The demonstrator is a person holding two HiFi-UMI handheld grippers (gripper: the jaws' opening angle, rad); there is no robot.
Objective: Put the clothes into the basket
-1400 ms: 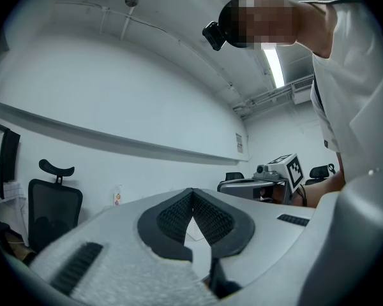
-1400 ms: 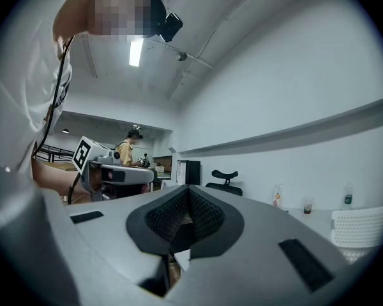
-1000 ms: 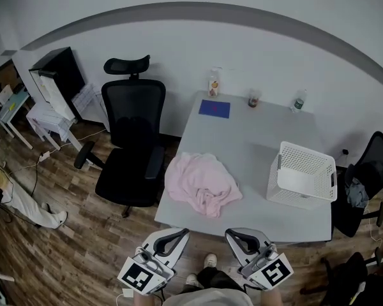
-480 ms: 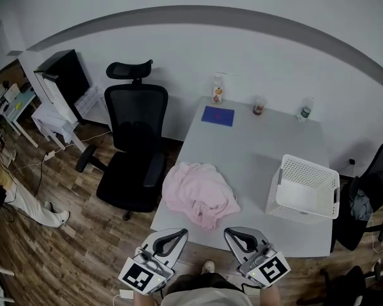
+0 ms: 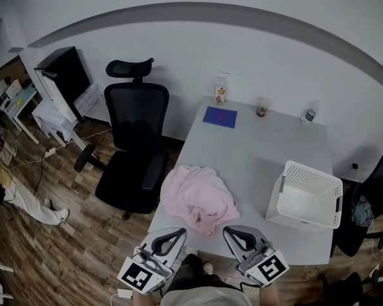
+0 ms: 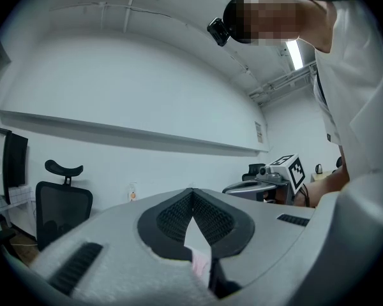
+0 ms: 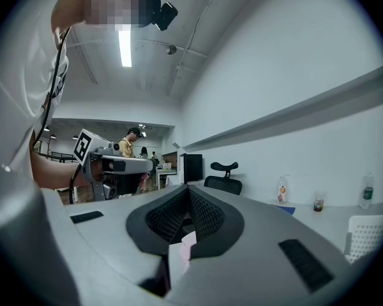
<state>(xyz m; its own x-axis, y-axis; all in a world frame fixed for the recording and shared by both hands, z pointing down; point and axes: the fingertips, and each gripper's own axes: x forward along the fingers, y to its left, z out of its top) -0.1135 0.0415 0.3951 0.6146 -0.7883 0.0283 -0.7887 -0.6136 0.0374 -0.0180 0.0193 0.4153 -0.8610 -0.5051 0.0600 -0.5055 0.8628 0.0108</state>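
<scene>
A grey table (image 5: 262, 142) stands on wood flooring (image 5: 45, 234) by a white wall, with a black office chair (image 5: 135, 139) at its nine o'clock. The pink clothes (image 5: 198, 196) lie heaped at the table's seven o'clock, well apart from the white basket (image 5: 276, 204) at four o'clock. At six o'clock, off the near edge, the left gripper (image 5: 180, 233) and right gripper (image 5: 228, 231) each have their fingers pressed together, holding nothing.

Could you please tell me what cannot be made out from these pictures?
Pink clothes: head view, folds hide how many garments are heaped.
Basket: right gripper view, cut off by the picture's rim; its inside does not show there.
Labels of the two bottles: head view, too small to read.
Table's near edge: head view, partly hidden behind the left gripper and right gripper.
</scene>
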